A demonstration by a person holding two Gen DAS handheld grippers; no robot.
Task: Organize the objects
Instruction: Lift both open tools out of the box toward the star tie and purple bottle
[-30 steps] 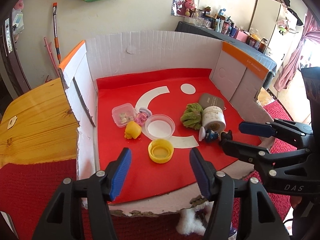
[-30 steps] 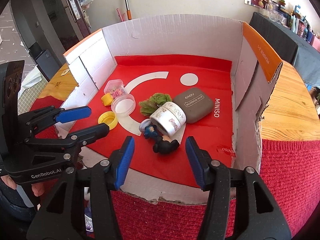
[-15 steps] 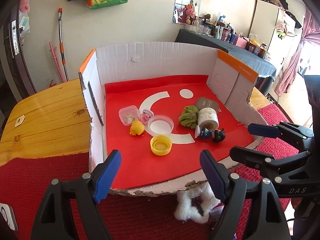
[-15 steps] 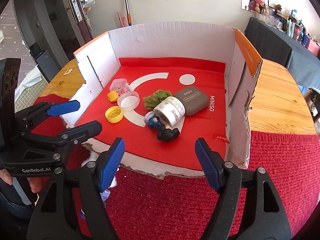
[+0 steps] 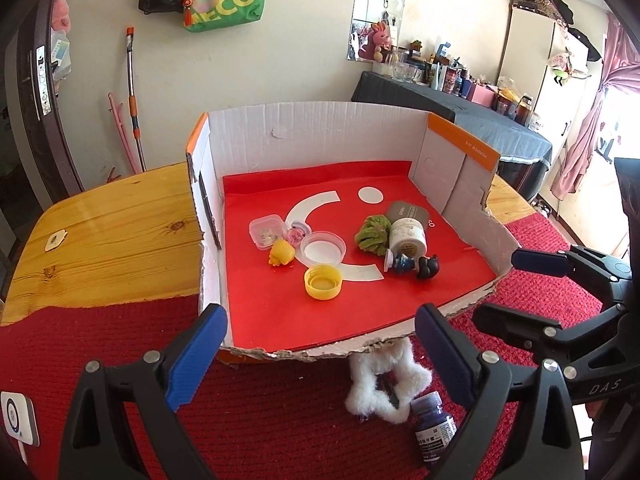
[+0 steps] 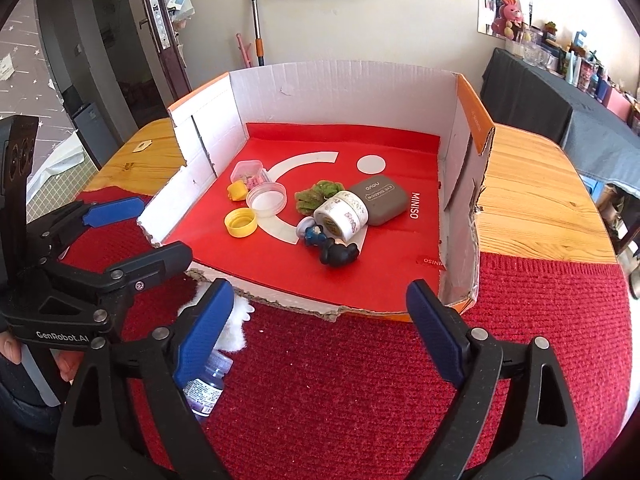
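- I had both grippers backed off in front of the cardboard box (image 5: 320, 136), over the red cloth (image 6: 360, 380) that covered the near end of the tabletop (image 5: 108, 232).
- The left gripper (image 5: 320, 344) had its fingers spread wide with nothing between them; the right gripper (image 6: 318, 320) was the same, spread and empty.
- I judged the step in hand to be picking the next stray: two things lay outside the box on the cloth, a white fluffy item (image 5: 384, 380) just beside the torn front edge and one small purple bottle (image 5: 434, 428) nearer to me.
- The next move, as I saw it, called for lowering one gripper onto the bottle or the fluffy item, closing on it, and lifting it over the low front lip onto the red liner (image 5: 280, 312).
- Counted inside the box: one yellow cap (image 5: 323, 282), one clear round lid (image 5: 322, 249), one small clear container (image 5: 267, 231), one yellow toy (image 5: 282, 253), one small pink piece (image 5: 297, 234).
- Also one green scrunchie (image 6: 318, 196), one roll of patterned tape (image 6: 342, 216), one grey case (image 6: 378, 198), one blue figure (image 6: 314, 234) and one black figure (image 6: 338, 254) touching each other.
- The bottle lay on its side, so I expected it might roll under a careless pinch.
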